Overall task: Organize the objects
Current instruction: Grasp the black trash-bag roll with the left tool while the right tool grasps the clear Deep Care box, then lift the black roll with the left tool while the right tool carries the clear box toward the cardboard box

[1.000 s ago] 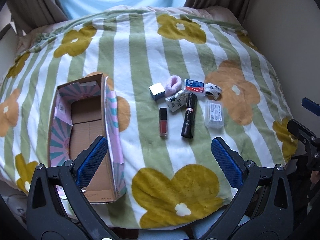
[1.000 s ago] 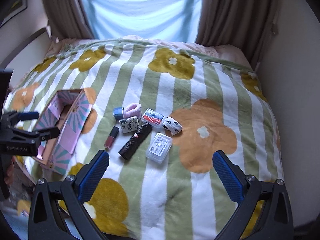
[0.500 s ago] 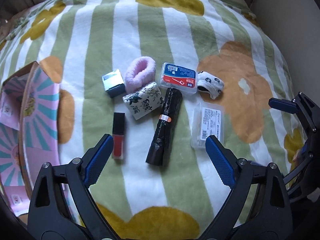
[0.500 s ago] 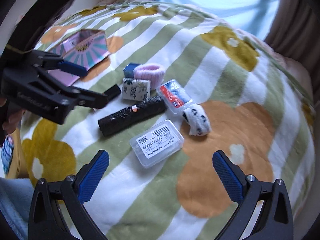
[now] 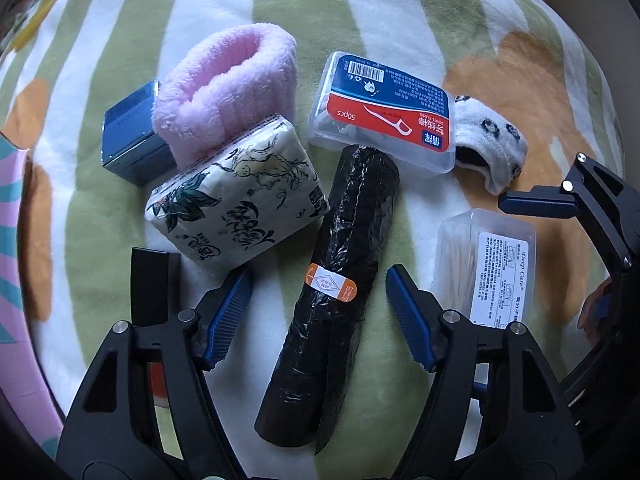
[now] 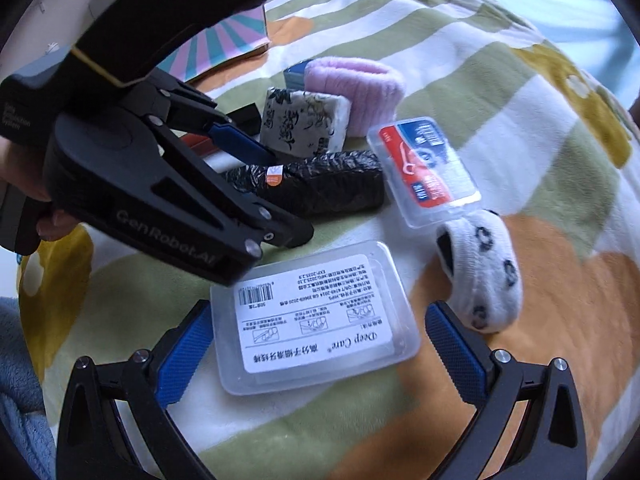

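A roll of black bin bags (image 5: pixel 336 280), banded with an orange sticker, lies lengthwise on a green, white and orange flowered blanket (image 5: pixel 400 8). The left gripper (image 5: pixel 318 312) is low over its near half, blue pads apart, one on each side of the roll and neither touching it. To the right, a clear flat box with a white label (image 6: pixel 316 316) lies on the blanket; the right gripper (image 6: pixel 320 356) straddles its near end, its tongs also wide apart, the left pad just beside the box edge and the right pad clear of it.

Around these, in the left wrist view: a printed tissue pack (image 5: pixel 236 196) touches the roll's left side, with a pink fluffy band (image 5: pixel 228 80) and a small blue box (image 5: pixel 132 136) beyond it. At the far end of the roll is a floss-pick case with a red and blue label (image 5: pixel 384 112), and a white sock with black spots (image 5: pixel 492 144) to its right. A dark lipstick-like tube (image 5: pixel 148 280) sits near left, partly hidden behind the gripper. A pink, striped cardboard box (image 6: pixel 224 40) is far left in the right wrist view.

The step in hand appears to be two pickups at once, both at the reaching stage. Next, each gripper likely needs to settle lower and close squarely, the left across the soft roll, the right across the slippery box sides.
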